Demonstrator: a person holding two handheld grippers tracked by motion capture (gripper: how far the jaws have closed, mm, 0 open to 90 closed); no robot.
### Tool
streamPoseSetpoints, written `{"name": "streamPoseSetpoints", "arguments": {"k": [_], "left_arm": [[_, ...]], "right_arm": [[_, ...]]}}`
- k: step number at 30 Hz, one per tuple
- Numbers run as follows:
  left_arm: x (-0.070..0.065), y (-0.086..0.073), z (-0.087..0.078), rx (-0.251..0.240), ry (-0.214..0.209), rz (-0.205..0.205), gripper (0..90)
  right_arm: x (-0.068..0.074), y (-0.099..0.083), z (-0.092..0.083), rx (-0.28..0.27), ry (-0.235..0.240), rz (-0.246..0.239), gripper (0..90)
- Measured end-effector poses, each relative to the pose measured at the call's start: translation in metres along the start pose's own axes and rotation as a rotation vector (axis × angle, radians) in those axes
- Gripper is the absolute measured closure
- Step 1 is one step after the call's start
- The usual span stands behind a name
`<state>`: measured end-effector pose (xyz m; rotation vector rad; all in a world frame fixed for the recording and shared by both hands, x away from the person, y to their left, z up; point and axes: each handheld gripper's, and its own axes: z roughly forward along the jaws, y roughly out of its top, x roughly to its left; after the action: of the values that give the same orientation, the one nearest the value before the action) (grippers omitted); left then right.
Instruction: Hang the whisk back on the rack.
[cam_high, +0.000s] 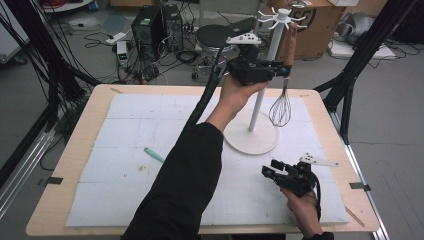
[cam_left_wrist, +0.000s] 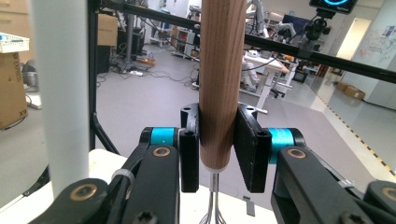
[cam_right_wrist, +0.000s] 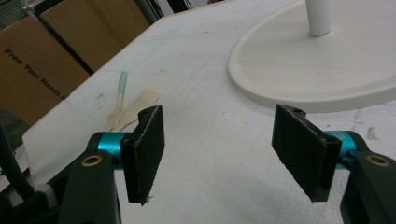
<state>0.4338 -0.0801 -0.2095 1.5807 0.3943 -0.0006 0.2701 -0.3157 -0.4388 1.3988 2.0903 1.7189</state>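
Left arm, in a black sleeve, reaches forward and up over the surface (cam_high: 90, 150); the hand holds the left gripper (cam_high: 280, 67) raised beside the upper pole of the white stand (cam_high: 260, 107). Its jaws are closed on the wooden handle of the whisk (cam_high: 281, 107), near the handle's lower end; in the left gripper view the pads press both sides of the handle (cam_left_wrist: 222, 84), wire loops just showing below. The whisk hangs upright, wires down, above the stand's round base, its handle top up near the stand's hook arms.

Right hand rests low at the near right of the surface, holding the right gripper (cam_high: 272, 170) pointed toward the stand's base. Jaws wide apart, nothing between them (cam_right_wrist: 217, 144).

Surface: pale wood top covered by a white foam mat. A small mint-green-handled utensil (cam_high: 154, 154) lies left of the stand, well apart. Room: grey floor, cables, computer towers, a round black stool, cardboard boxes, black frame legs.
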Motion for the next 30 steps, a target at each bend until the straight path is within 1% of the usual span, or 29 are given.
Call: {"name": "streamPoseSetpoints", "arguments": {"k": [6, 11, 15, 17, 20, 21, 23, 26, 28, 30], "left_arm": [[0.005, -0.002, -0.001, 0.002, 0.006, -0.007, 72.8], [0.01, -0.007, -0.001, 0.001, 0.013, -0.017, 72.7], [0.013, -0.007, -0.003, -0.015, 0.013, -0.027, 72.7], [0.014, -0.008, -0.004, -0.018, 0.013, -0.032, 72.7], [0.014, -0.008, -0.004, -0.025, 0.019, -0.03, 72.7], [0.013, -0.009, -0.003, -0.027, 0.012, -0.031, 72.6], [0.013, -0.009, -0.003, -0.029, 0.011, -0.036, 72.6], [0.011, -0.01, -0.003, -0.026, 0.012, -0.029, 72.6], [0.01, -0.012, -0.003, -0.036, 0.007, -0.031, 72.5], [0.01, -0.012, -0.004, -0.034, 0.014, -0.028, 72.6]], "right_arm": [[-0.001, 0.0, -0.001, -0.004, 0.0, 0.001, 33.5], [0.0, -0.001, -0.001, -0.002, 0.001, 0.0, 33.5], [0.0, -0.001, -0.002, -0.005, -0.001, 0.002, 33.5], [0.0, -0.001, -0.002, -0.005, -0.001, 0.002, 33.5], [0.0, -0.001, -0.002, -0.004, -0.003, 0.004, 33.5], [0.0, -0.001, -0.002, -0.006, -0.002, 0.002, 33.5], [0.0, -0.001, -0.002, -0.005, -0.001, 0.004, 33.4], [0.001, -0.001, -0.003, -0.008, -0.003, 0.005, 33.5], [0.0, -0.001, -0.003, -0.009, -0.005, 0.005, 33.5], [0.0, -0.001, -0.003, -0.013, -0.005, 0.01, 33.5]]}}
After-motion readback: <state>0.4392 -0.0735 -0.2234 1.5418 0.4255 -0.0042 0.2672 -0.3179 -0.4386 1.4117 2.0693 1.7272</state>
